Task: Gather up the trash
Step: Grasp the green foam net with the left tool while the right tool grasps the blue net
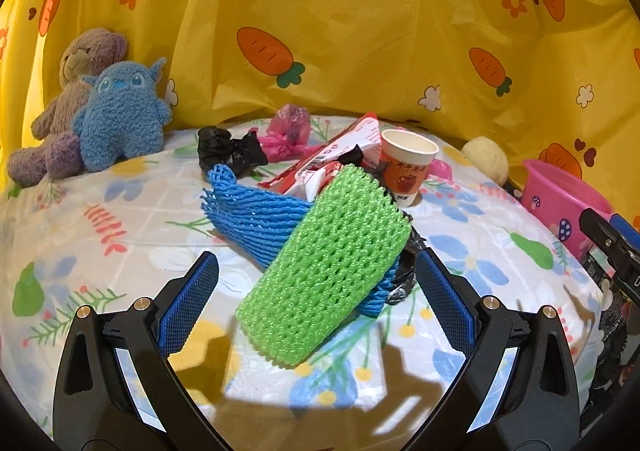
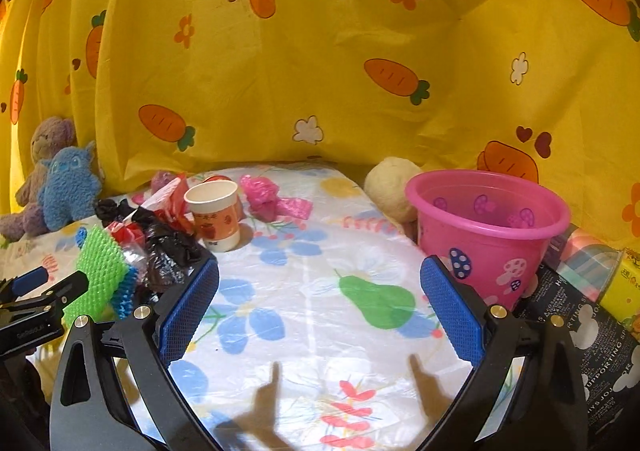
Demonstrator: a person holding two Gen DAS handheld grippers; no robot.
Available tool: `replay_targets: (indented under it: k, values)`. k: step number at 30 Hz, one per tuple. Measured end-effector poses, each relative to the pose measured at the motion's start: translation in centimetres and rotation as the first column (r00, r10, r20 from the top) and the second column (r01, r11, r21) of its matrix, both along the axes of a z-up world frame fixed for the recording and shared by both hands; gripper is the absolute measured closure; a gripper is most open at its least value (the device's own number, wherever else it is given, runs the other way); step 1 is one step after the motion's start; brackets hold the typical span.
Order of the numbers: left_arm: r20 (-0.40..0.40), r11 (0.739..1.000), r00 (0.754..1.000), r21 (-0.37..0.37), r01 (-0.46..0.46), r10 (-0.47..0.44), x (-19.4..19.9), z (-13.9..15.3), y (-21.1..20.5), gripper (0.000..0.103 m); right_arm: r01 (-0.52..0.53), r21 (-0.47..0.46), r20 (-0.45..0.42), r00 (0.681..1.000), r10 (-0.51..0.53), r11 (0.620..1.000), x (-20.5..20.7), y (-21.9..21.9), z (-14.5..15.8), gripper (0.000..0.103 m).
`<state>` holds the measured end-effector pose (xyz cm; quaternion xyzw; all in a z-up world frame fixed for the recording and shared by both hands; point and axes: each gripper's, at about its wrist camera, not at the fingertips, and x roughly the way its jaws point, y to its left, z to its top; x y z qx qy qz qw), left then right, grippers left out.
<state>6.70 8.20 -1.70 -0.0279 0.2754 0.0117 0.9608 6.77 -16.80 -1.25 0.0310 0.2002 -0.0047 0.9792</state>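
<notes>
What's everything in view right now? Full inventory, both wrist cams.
green foam net: 1, green, nearest the left gripper, lying on the blue one
blue foam net: 1, blue, under the green net
black plastic bags: at least 2 crumpled, black, in the pile
red-white wrapper: 1, behind the nets
paper cup: 1, white with apple print, upright beside the pile
pink plastic bags: at least 2, pink, behind the cup
pink bucket: 1, mushroom print, table's right side, nothing visible inside
cream ball: 1, behind the bucket
plush toys: 2, purple bear and blue monster, far left
tablecloth: 1, white floral
curtain: yellow, carrot print, backdrop
left gripper: open, at the green net
right gripper: open, over bare cloth
</notes>
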Motion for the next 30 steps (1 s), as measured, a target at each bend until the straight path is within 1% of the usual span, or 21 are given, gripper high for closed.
replay_targets:
  k: [3, 4, 5, 6, 7, 8, 9, 11, 12, 14, 16, 17, 20, 23, 26, 30]
  values:
    - [-0.052, 1.0, 0.998, -0.006, 0.028, -0.028, 0.9, -0.5, 0.2, 0.006, -0.027, -0.005, -0.002, 1.0, 0.027, 1.0, 0.1, 1.1, 0.0, 0.006]
    - [-0.075, 0.999, 0.996, -0.009, 0.042, -0.042, 1.4, -0.7, 0.2, 0.01, -0.034, -0.005, -0.004, 0.999, 0.034, 0.999, 0.1, 1.4, 0.0, 0.006]
    - [-0.099, 0.999, 0.994, -0.018, 0.051, -0.052, 1.9, -1.0, 0.2, 0.016, -0.039, -0.007, -0.006, 0.999, 0.039, 0.999, 0.2, 1.6, 0.0, 0.006]
    - [-0.118, 0.998, 0.991, -0.029, 0.056, -0.059, 2.2, -1.3, 0.3, 0.019, -0.043, -0.008, -0.008, 0.999, 0.043, 0.999, 0.3, 1.8, -0.1, 0.006]
    - [-0.137, 0.997, 0.989, -0.039, 0.059, -0.064, 2.5, -1.6, 0.4, 0.027, -0.048, -0.008, -0.009, 0.999, 0.048, 0.999, 0.3, 2.0, -0.1, 0.006]
    - [-0.153, 0.997, 0.986, -0.047, 0.059, -0.066, 2.8, -1.8, 0.5, 0.033, -0.053, -0.009, -0.011, 0.999, 0.053, 0.999, 0.4, 2.2, -0.1, 0.006]
    - [-0.163, 0.997, 0.984, -0.056, 0.06, -0.069, 3.0, -2.0, 0.8, 0.035, -0.059, -0.01, -0.013, 0.998, 0.059, 0.998, 0.5, 2.4, -0.2, 0.006]
    - [-0.167, 0.995, 0.983, -0.075, 0.063, -0.075, 3.0, -2.2, 1.1, 0.048, -0.068, -0.011, -0.021, 0.997, 0.068, 0.998, 0.7, 2.7, -0.3, 0.006]
    - [-0.168, 0.995, 0.983, -0.081, 0.064, -0.077, 3.0, -2.2, 1.1, 0.052, -0.075, -0.009, -0.024, 0.997, 0.075, 0.997, 0.8, 2.9, -0.4, 0.006]
    - [-0.168, 0.993, 0.982, -0.091, 0.072, -0.087, 2.9, -2.2, 1.2, 0.07, -0.085, -0.009, -0.03, 0.996, 0.085, 0.996, 0.8, 3.4, -0.5, 0.006]
    - [-0.164, 0.993, 0.983, -0.093, 0.071, -0.086, 2.6, -2.1, 1.2, 0.08, -0.1, -0.009, -0.038, 0.994, 0.099, 0.995, 0.9, 3.8, -0.6, 0.006]
    - [-0.157, 0.992, 0.984, -0.105, 0.072, -0.088, 2.4, -1.9, 1.3, 0.082, -0.107, -0.01, -0.041, 0.993, 0.106, 0.994, 1.1, 4.1, -0.7, 0.006]
    - [-0.109, 0.981, 0.988, -0.171, 0.086, -0.105, 1.1, -0.6, 2.1, 0.084, -0.133, -0.016, -0.05, 0.99, 0.132, 0.991, 1.1, 4.8, -0.9, 0.006]
    - [-0.047, 0.98, 0.996, -0.188, 0.062, -0.072, -0.2, 1.2, 3.0, 0.084, -0.165, -0.023, -0.054, 0.985, 0.164, 0.986, 1.2, 5.8, -1.0, 0.006]
    - [-0.007, 0.983, 1.0, -0.186, -0.006, 0.005, -1.2, 2.3, 4.3, 0.084, -0.209, -0.02, -0.067, 0.976, 0.207, 0.978, 1.6, 6.9, -1.2, 0.006]
    - [0.017, 0.98, 0.992, -0.16, -0.121, 0.125, -2.0, 2.8, 5.9, 0.084, -0.286, -0.013, -0.097, 0.954, 0.283, 0.958, 2.3, 9.1, -1.6, 0.006]
